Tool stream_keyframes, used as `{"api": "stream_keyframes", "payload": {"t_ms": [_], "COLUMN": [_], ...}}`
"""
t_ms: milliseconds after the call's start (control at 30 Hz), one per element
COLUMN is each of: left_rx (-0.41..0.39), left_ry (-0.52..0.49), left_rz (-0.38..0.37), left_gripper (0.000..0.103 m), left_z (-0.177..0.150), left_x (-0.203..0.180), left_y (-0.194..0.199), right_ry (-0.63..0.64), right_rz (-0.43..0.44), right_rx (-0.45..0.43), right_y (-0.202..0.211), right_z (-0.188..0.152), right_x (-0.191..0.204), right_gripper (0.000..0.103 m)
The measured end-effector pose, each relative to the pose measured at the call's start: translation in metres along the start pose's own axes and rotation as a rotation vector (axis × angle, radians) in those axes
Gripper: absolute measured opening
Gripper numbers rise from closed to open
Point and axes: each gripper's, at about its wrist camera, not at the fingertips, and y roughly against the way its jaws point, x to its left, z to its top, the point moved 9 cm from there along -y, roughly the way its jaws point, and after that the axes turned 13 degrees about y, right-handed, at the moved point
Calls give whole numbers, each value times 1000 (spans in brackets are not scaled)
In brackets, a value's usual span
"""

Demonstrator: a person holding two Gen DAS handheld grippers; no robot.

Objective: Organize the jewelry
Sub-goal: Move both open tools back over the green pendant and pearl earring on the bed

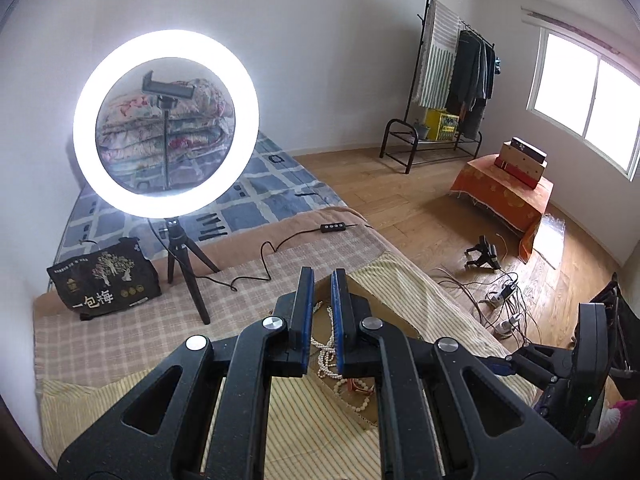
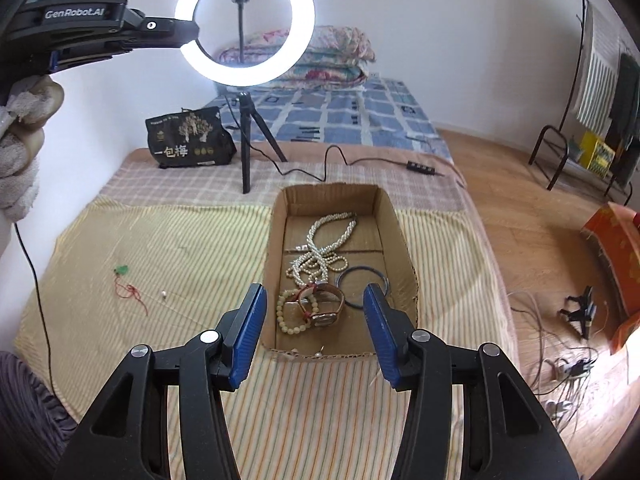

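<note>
Left wrist view: the left gripper [image 1: 321, 280] hangs above a shallow cardboard box [image 1: 362, 416] on the striped bedcover [image 1: 312, 432]. Its two blue-padded fingers stand nearly together, with a narrow gap and nothing clamped. Through that gap, toward 6 o'clock, a pearl necklace [image 1: 326, 350] lies in the box, with a bead bracelet [image 1: 360, 394] nearer the camera. The right gripper [image 1: 576, 364] shows at 4 o'clock (side-on, so its finger spacing cannot be read here). One ring light [image 1: 166, 124] on a tripod stands at 10 o'clock, with one black bag [image 1: 106, 278] beside it.

Right wrist view: the right gripper [image 2: 316, 312] has its fingers wide apart and holds nothing. The box [image 2: 396, 232] lies just ahead at 12 o'clock and contains the pearl necklace [image 2: 324, 248], one dark bangle [image 2: 362, 286], one wristwatch [image 2: 326, 308] and the bead bracelet [image 2: 290, 312]; the watch and bracelet lie between the fingertips as seen from the camera. Outside the box, at 9 o'clock, one green pendant on a red cord [image 2: 126, 280] and one small pearl piece [image 2: 163, 294] lie on the bedcover [image 2: 160, 248]. The left gripper [image 2: 100, 24] sits at 11 o'clock.
</note>
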Motion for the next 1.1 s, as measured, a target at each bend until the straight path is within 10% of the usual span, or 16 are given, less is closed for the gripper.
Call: {"api": "stream_keyframes", "payload": {"t_ms": [200, 333, 1100], "left_rx": [-33, -58, 49], "left_ry": [-33, -39, 117], "left_rz": [4, 33, 321], "left_gripper": [7, 56, 57], "left_z": [-6, -16, -126], "left_x": [15, 37, 185], "left_y": [60, 96, 155], "right_ry": [12, 66, 176], "right_rz": [-14, 18, 201], "right_rx": [-70, -87, -76], "right_y": [34, 38, 30], "right_z": [17, 25, 32], "right_x": [29, 57, 147], "right_gripper": [49, 50, 64]}}
